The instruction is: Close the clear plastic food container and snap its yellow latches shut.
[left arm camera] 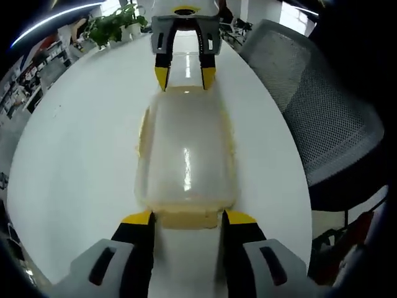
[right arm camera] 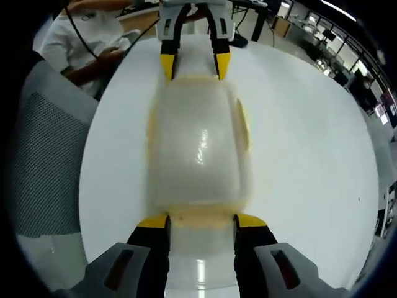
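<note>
The clear plastic food container (left arm camera: 186, 155) (right arm camera: 200, 149) lies lengthwise on the white table (left arm camera: 74, 155) (right arm camera: 310, 155) with its lid on top. Yellow latches show along its sides (right arm camera: 245, 124) (left arm camera: 141, 133) and at both ends. My left gripper (left arm camera: 189, 218) stands open at the near end in the left gripper view, its yellow-tipped jaws flanking the end latch (left arm camera: 189, 220). My right gripper (right arm camera: 202, 221) is open in the same way at the opposite end, around that end's latch (right arm camera: 201, 218). Each gripper faces the other across the container: right gripper (left arm camera: 185, 77), left gripper (right arm camera: 195, 65).
A grey mesh office chair (left arm camera: 322, 124) (right arm camera: 43, 167) stands close to one side of the table. A potted plant (left arm camera: 115, 28) sits at the table's far end. A person in a white shirt (right arm camera: 80, 43) sits beyond the chair. Bare table lies on the container's other side.
</note>
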A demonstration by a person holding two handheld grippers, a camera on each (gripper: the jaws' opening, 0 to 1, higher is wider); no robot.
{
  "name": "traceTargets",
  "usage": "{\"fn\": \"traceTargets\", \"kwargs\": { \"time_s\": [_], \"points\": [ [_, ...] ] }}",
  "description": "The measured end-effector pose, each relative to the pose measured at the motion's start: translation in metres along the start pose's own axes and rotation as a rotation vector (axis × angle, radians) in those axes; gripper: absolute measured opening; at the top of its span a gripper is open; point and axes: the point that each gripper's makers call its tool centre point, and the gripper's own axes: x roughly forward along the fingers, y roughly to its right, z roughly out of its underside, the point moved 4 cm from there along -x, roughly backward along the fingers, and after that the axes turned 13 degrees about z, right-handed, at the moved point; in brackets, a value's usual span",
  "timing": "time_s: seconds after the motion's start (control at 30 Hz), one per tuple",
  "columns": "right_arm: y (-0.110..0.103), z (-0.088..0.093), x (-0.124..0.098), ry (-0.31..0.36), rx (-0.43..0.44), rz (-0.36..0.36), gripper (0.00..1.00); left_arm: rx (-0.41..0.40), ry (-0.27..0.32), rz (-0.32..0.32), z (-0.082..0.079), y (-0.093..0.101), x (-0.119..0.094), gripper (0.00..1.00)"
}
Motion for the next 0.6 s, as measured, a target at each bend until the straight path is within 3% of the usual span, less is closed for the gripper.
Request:
{"fn": "traceTargets", "kwargs": {
  "time_s": [0.2,0.43,0.6],
  "points": [
    [0.0008,0.0011,-0.0004,0.003,0.017,-0.013,0.39,0.005,0.024,0.007,0.0017,-0.0009,-0.0003,0.39],
    [0.0008,0.0004,0.0009,-0.018,0.034,-0.018,0.39,0.001,0.018,0.007,0.0010,-0.0014,0.0003,0.39],
    [0.0012,0.0010,0.0019,0.003,0.033,-0.029,0.39,-0.006,0.004,0.010,0.0008,-0.0028,0.0008,0.39]
  ]
}}
